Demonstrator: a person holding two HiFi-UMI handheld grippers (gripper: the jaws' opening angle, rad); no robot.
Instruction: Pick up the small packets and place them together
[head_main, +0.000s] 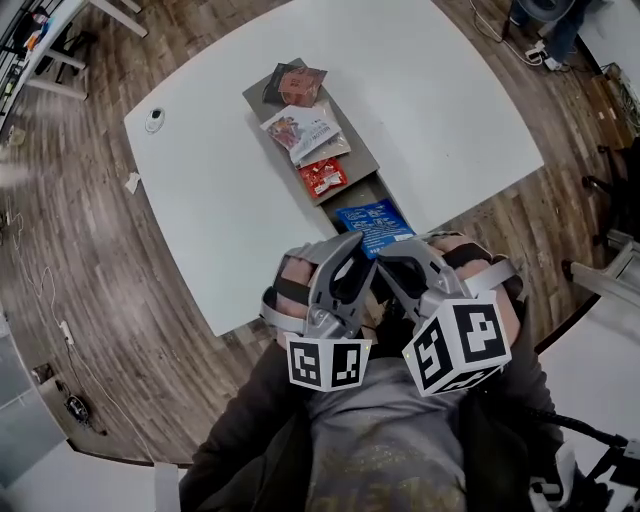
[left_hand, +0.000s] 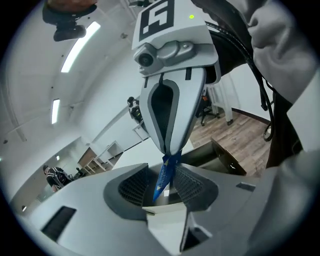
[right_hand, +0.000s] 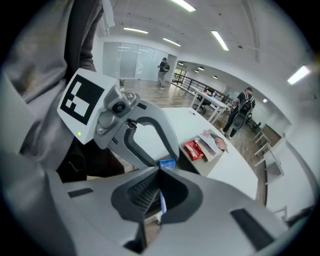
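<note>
Together, left gripper (left_hand: 168, 190) and right gripper (right_hand: 161, 200) jaws clench one glossy blue packet (head_main: 376, 222) with white print.

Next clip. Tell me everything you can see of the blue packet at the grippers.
The blue packet is a small, flat, glossy sachet with white print too small to read. It sits at the near end of the grey tray, apart from the red packet beyond it. The left gripper and right gripper are both shut on its near edge. Whether it touches the tray cannot be told.
</note>
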